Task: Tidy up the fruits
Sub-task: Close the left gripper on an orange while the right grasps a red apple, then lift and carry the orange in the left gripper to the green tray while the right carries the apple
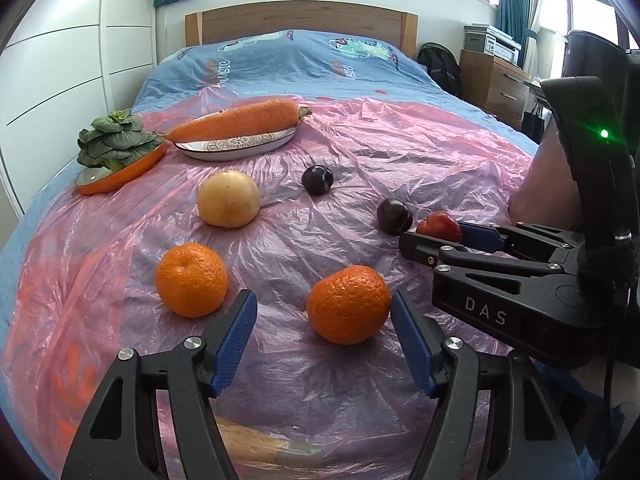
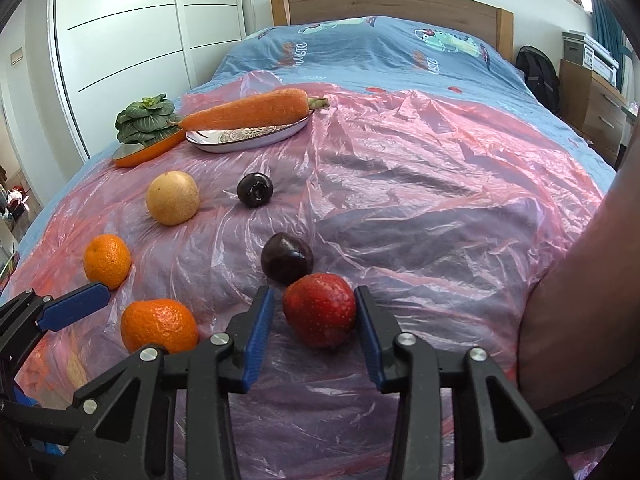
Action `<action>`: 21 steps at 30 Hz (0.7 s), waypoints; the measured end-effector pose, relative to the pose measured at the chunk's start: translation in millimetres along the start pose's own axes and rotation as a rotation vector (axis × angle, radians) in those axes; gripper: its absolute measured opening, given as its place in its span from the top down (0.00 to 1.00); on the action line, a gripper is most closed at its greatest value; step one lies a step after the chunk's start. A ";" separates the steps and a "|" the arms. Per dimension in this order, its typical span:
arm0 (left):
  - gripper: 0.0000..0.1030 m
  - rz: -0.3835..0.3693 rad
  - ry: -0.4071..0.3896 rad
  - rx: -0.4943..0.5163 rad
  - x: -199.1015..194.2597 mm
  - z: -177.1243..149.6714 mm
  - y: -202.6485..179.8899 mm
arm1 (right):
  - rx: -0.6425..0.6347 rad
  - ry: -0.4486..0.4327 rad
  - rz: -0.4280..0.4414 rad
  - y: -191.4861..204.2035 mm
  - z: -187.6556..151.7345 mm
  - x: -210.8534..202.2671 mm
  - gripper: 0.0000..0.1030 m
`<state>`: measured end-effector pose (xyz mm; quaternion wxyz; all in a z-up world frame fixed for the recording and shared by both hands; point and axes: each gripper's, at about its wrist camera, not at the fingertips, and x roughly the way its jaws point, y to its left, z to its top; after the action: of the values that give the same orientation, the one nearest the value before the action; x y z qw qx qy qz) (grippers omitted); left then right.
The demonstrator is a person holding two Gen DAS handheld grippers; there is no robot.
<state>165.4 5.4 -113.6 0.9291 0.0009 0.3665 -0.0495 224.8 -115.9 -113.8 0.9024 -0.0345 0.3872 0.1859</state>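
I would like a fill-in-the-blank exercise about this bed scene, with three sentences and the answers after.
1. The long orange carrot lies on the white oval ____.
2. The right gripper has the round ____ fruit between its fingers.
3. The leafy green vegetable sits on the ____ dish.

Missing words: plate; red; orange

Bright, even daylight enters from the window (image 1: 580, 12) at two o'clock. The crinkled plastic sheet (image 1: 360, 168) throws white glare, and fruit shadows stay soft. Both views are sharp at centre, while fisheye bending and dark vignetting crowd every corner.
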 end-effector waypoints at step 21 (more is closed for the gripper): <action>0.62 -0.093 0.074 0.004 16.7 -1.9 -4.1 | 0.012 -0.018 0.029 -2.4 -5.4 0.3 0.46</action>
<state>175.9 -0.1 -126.3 0.9116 -0.0123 0.4001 -0.0933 222.1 -119.2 -117.9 0.9032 -0.0218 0.3809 0.1968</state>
